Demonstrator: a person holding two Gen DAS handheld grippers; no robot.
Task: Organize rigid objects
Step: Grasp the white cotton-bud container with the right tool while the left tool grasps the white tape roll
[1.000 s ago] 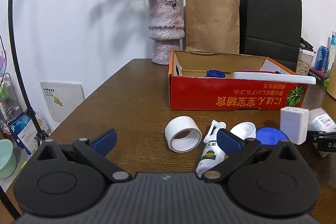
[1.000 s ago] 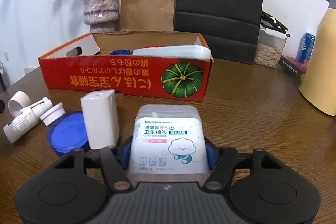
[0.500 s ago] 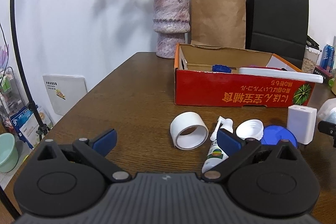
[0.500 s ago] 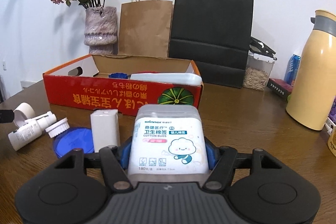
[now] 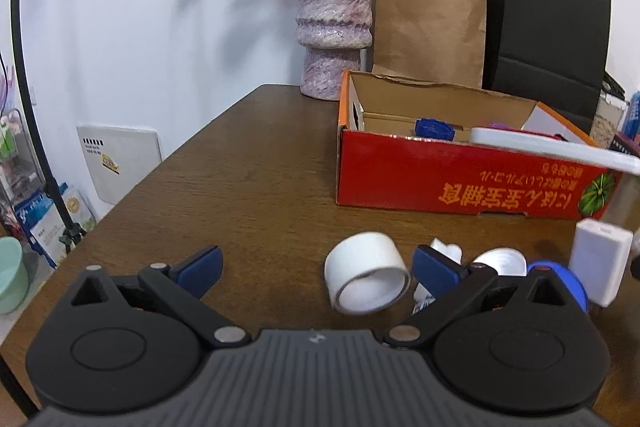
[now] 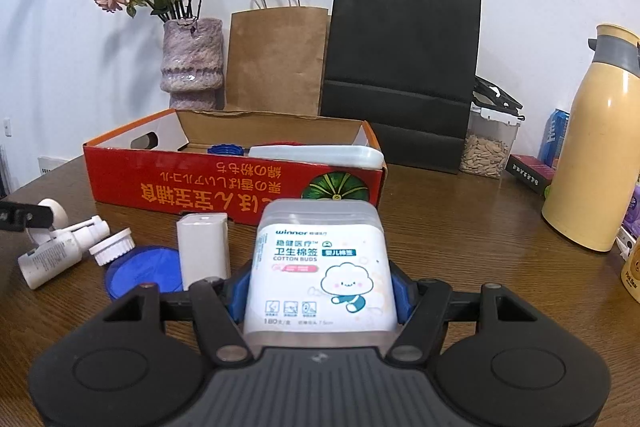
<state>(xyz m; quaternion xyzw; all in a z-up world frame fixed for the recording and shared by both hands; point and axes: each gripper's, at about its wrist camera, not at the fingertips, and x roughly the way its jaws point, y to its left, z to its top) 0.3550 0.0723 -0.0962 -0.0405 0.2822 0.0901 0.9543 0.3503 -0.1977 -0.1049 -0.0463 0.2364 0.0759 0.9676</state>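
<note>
The clear plastic cotton-bud box with a white label (image 6: 318, 267) sits clamped between the blue pads of the right gripper (image 6: 318, 293), in front of the open red cardboard box (image 6: 236, 183). The left gripper (image 5: 316, 263) stands wide open and empty above the brown wooden table (image 5: 248, 187), near a white tape roll (image 5: 366, 277).

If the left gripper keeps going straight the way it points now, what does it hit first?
Probably bare table: the open left gripper points down at the wood. The white tape roll lies just right of centre and might catch the right finger; depth is unclear.
</note>
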